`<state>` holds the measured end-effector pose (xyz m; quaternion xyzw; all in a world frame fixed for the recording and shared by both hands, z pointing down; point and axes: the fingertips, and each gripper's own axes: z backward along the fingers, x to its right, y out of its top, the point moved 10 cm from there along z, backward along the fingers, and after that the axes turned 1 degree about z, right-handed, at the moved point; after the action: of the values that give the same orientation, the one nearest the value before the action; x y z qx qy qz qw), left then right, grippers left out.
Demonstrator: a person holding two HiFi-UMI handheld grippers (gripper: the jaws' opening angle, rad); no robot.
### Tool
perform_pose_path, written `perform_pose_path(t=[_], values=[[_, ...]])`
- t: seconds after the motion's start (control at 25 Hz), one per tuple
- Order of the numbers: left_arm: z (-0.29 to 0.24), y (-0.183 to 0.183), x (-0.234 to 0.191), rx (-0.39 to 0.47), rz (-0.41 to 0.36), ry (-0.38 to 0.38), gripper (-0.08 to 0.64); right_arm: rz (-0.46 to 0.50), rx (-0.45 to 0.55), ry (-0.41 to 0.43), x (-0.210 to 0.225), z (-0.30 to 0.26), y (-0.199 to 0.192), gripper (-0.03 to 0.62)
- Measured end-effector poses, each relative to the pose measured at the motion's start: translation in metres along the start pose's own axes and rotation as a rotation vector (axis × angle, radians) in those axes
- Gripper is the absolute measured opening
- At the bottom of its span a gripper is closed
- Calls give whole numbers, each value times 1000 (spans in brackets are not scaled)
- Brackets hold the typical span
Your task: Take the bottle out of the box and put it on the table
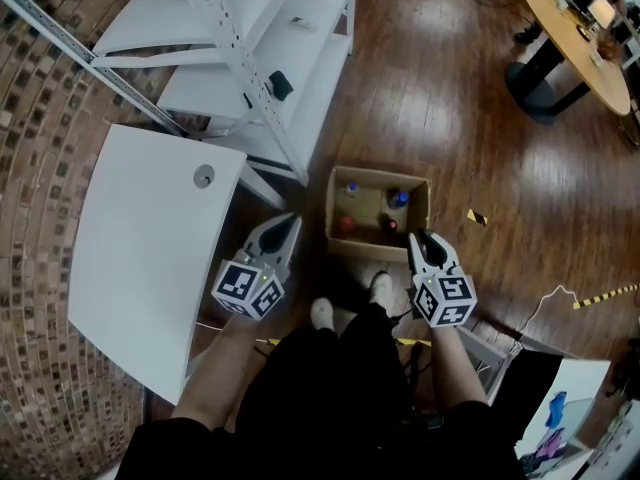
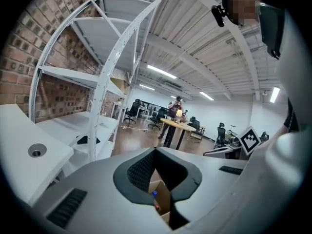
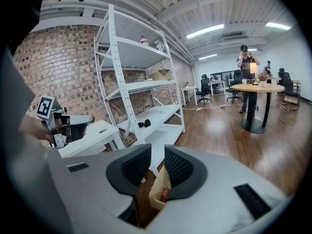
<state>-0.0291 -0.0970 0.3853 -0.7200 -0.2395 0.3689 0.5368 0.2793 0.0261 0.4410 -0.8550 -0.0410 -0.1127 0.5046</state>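
An open cardboard box (image 1: 418,190) stands on the wooden floor and holds several bottles, two with blue caps (image 1: 399,198) and two with red caps (image 1: 346,223). My left gripper (image 1: 290,226) hovers just left of the box, beside the white table (image 1: 130,248), its jaws shut on nothing. My right gripper (image 1: 424,238) hangs at the box's near right corner, jaws a little apart and empty. In the left gripper view the box (image 2: 162,199) and a blue cap (image 2: 154,194) show below the closed tips (image 2: 156,151). The right gripper view shows the box (image 3: 160,186) through the gap.
A white metal shelf rack (image 1: 250,58) stands behind the table and box. A round wooden table (image 1: 575,38) is at the far right, with a person (image 3: 246,65) standing at it. My shoes (image 1: 350,303) are just in front of the box. A cable (image 1: 545,303) lies on the floor.
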Motion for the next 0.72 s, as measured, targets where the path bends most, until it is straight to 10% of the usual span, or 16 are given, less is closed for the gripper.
perform_pose_path(t=[0.72], values=[[-85, -80, -27, -86, 61, 127, 0, 177, -255, 214, 52, -130, -36, 71]])
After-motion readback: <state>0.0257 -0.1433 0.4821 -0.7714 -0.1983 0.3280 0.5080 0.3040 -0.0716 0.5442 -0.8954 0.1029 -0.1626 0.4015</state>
